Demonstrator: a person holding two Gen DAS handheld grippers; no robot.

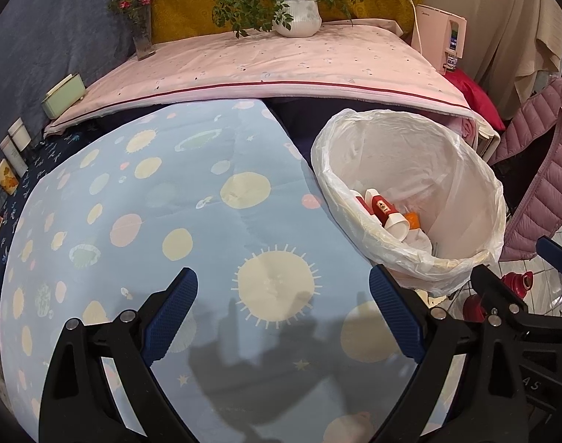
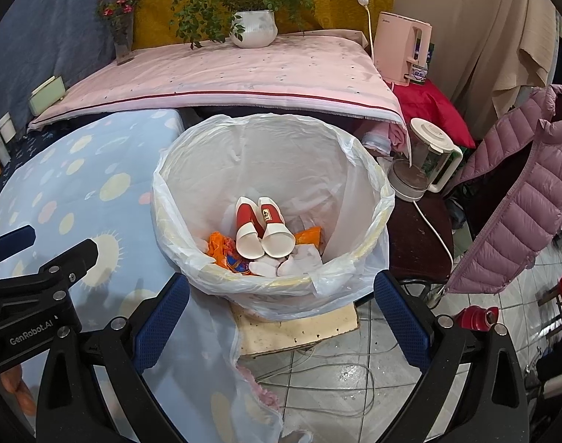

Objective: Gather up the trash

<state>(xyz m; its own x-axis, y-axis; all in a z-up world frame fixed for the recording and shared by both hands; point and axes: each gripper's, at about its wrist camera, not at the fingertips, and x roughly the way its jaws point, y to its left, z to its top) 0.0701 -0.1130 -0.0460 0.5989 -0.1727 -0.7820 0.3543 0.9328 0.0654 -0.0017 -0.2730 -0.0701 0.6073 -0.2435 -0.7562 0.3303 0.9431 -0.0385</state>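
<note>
A white bin lined with a clear plastic bag [image 2: 273, 147] stands beside the table; it also shows in the left wrist view [image 1: 410, 170]. Inside lie two red-and-white paper cups [image 2: 264, 227], an orange wrapper [image 2: 221, 251] and crumpled white tissues [image 2: 292, 262]. My right gripper [image 2: 281, 317] is open and empty, just in front of the bin's near rim. My left gripper [image 1: 282, 313] is open and empty above the light blue spotted tablecloth [image 1: 170, 203], left of the bin.
A pink-covered raised surface [image 1: 281, 66] behind holds a white plant pot [image 1: 297, 16] and a flower vase [image 1: 142, 33]. A pink appliance [image 2: 402, 51], a blender jug [image 2: 425, 158], a pink puffer jacket [image 2: 521, 192] and floor cables [image 2: 336, 380] lie right of the bin.
</note>
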